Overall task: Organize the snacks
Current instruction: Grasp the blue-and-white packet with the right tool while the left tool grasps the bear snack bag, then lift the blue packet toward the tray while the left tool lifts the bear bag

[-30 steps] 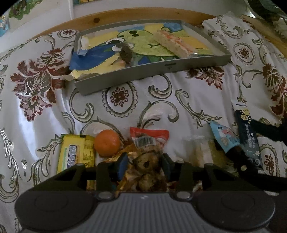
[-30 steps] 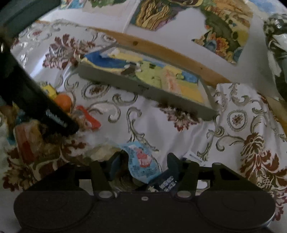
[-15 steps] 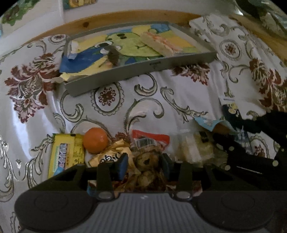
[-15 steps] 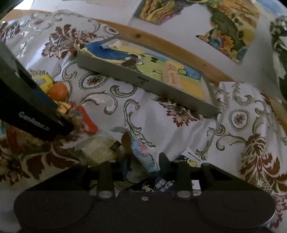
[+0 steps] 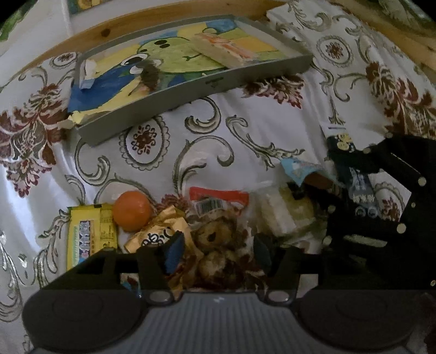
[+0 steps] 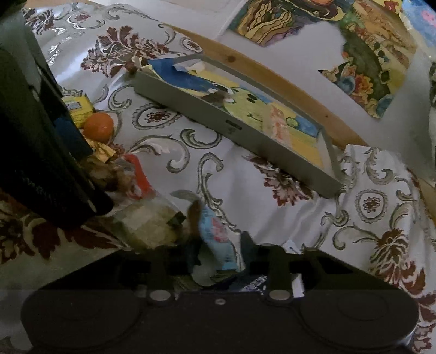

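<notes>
My left gripper (image 5: 217, 250) stands open astride a clear packet of brown pastries (image 5: 218, 231) with a red top, which lies on the flowered cloth. Beside it lie an orange (image 5: 132, 211), a yellow packet (image 5: 84, 237), a gold wrapper (image 5: 158, 234) and a clear packet of pale pieces (image 5: 283, 215). In the right wrist view my right gripper (image 6: 219, 247) is shut on a light blue snack packet (image 6: 218, 239), held upright. A grey tray (image 5: 190, 89) with a cartoon lining stands at the back, holding a pale bar (image 5: 220, 50) and a small brown item (image 5: 150, 76).
A dark blue packet (image 5: 357, 177) lies under the right gripper's body. The table's wooden edge (image 5: 136, 24) runs behind the tray, with a wall of paintings (image 6: 368, 54) beyond. Bare cloth (image 6: 259, 196) lies between the snacks and the tray.
My right gripper's fingers have come together on the light blue packet and tipped it upright. My left gripper's fingers have spread a little wider around the pastry packet, and that view has shifted right.
</notes>
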`<state>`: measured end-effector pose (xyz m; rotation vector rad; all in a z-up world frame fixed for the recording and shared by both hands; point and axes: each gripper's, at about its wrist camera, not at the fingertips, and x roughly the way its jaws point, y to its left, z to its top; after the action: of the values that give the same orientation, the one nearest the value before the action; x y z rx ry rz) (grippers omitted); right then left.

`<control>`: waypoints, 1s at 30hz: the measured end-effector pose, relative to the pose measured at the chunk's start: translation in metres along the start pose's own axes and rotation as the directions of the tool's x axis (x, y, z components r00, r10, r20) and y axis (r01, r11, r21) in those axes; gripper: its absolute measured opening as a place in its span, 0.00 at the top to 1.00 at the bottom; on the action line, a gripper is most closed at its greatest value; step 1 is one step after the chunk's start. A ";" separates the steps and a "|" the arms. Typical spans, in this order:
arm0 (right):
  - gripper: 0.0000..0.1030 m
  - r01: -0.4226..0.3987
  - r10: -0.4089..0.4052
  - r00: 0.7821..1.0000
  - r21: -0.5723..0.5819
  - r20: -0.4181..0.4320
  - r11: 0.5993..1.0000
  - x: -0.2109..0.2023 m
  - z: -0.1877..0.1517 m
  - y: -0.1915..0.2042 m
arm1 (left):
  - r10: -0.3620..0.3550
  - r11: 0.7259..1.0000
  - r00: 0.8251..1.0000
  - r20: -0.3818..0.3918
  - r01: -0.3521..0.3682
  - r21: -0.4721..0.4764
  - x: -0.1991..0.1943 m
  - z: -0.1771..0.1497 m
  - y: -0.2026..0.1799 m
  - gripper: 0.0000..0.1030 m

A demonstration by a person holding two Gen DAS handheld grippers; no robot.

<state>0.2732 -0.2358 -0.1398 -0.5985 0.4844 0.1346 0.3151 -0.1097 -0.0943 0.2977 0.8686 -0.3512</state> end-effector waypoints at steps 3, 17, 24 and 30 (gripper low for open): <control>0.80 -0.019 0.019 1.000 0.004 0.002 1.000 -0.002 0.001 0.001 | 0.008 1.000 1.000 -0.013 -0.008 0.026 -0.001 -0.001 -0.001 0.57; 0.81 -0.025 0.023 0.998 0.024 0.061 0.999 -0.018 0.009 -0.007 | 0.057 0.988 0.997 -0.053 -0.064 -0.144 -0.018 -0.014 -0.008 0.62; 0.81 -0.012 0.008 0.996 0.048 0.086 0.999 -0.027 0.012 -0.016 | 0.068 0.974 0.995 -0.068 -0.081 -0.210 -0.028 -0.016 -0.011 0.62; 0.81 0.005 -0.014 0.993 0.076 0.117 0.997 -0.040 0.013 -0.024 | 0.081 0.966 0.996 -0.046 -0.089 -0.244 -0.044 -0.020 -0.012 0.62</control>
<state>0.2496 -0.2470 -0.0995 -0.5155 0.3710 0.1411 0.2702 -0.1049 -0.0739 0.1109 0.9211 -0.1560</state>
